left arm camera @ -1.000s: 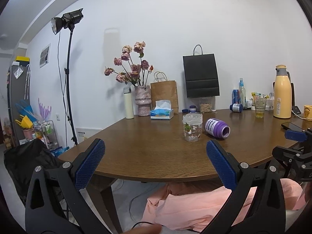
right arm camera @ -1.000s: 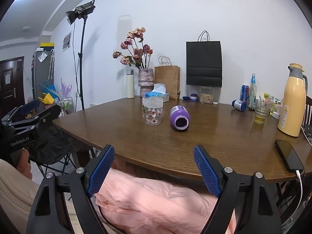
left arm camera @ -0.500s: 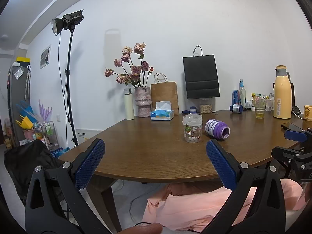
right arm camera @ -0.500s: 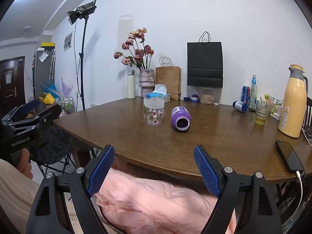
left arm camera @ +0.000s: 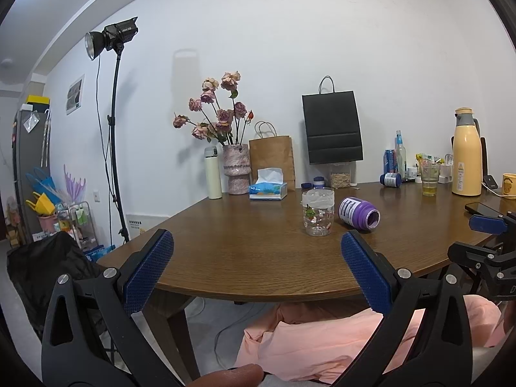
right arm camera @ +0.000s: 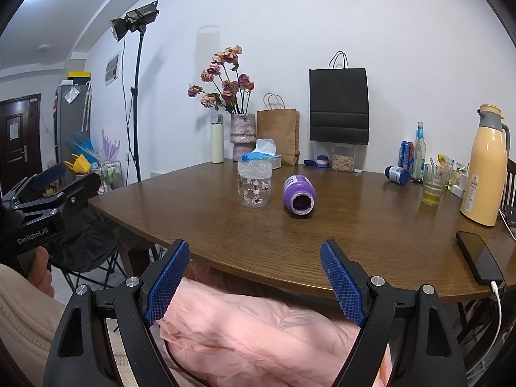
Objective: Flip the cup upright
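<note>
A purple cup [right arm camera: 298, 196] lies on its side near the middle of the brown wooden table [right arm camera: 371, 225], its open mouth facing me; it also shows in the left wrist view [left arm camera: 358, 212]. A clear flowered cup [right arm camera: 254, 184] stands just left of it, also in the left wrist view [left arm camera: 317, 212]. My right gripper [right arm camera: 254, 277] is open and empty, in front of the table's near edge. My left gripper [left arm camera: 256, 267] is open and empty, also short of the table's edge, left of the cups.
At the back stand a vase of flowers [right arm camera: 242, 132], a white flask [right arm camera: 217, 143], a tissue box [right arm camera: 266, 156], brown and black paper bags [right arm camera: 338, 106]. At right are a yellow thermos [right arm camera: 483, 167], a glass [right arm camera: 433, 185], bottles, a phone [right arm camera: 479, 258]. A light stand [right arm camera: 137, 96] stands left.
Both views have shifted slightly upward; the cups have not moved and both grippers stay open.
</note>
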`<state>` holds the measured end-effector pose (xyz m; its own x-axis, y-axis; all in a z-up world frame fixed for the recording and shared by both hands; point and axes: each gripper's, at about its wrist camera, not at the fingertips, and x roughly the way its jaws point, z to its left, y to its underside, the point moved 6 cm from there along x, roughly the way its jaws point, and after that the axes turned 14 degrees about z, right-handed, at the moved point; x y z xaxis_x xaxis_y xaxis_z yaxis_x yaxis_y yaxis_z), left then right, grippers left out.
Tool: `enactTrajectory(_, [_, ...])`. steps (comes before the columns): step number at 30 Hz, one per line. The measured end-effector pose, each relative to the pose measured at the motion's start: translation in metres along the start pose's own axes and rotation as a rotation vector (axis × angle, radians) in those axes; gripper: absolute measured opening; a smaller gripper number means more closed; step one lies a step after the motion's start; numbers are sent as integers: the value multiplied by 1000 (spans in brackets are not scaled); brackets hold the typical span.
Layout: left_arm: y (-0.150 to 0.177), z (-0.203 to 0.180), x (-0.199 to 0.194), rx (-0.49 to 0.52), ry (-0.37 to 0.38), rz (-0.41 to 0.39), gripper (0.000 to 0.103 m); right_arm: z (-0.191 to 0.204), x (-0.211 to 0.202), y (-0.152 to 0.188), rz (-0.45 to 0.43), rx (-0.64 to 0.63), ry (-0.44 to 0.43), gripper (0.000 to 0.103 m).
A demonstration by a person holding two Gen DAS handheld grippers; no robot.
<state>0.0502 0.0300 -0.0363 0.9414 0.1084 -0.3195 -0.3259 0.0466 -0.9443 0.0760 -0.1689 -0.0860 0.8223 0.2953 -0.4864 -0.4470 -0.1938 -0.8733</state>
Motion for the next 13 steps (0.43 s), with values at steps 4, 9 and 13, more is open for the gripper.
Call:
enactTrajectory(4, [0,1,1,2,3,1,103,0,0,0,1,1,-1,87])
enactTrajectory(9, [0,1,1,3,3,1,103,1,0,2,1,1,0,87])
enactTrajectory(13, [2,0,2,1,-1,-2,103,2,2,4,3,-1,1,87])
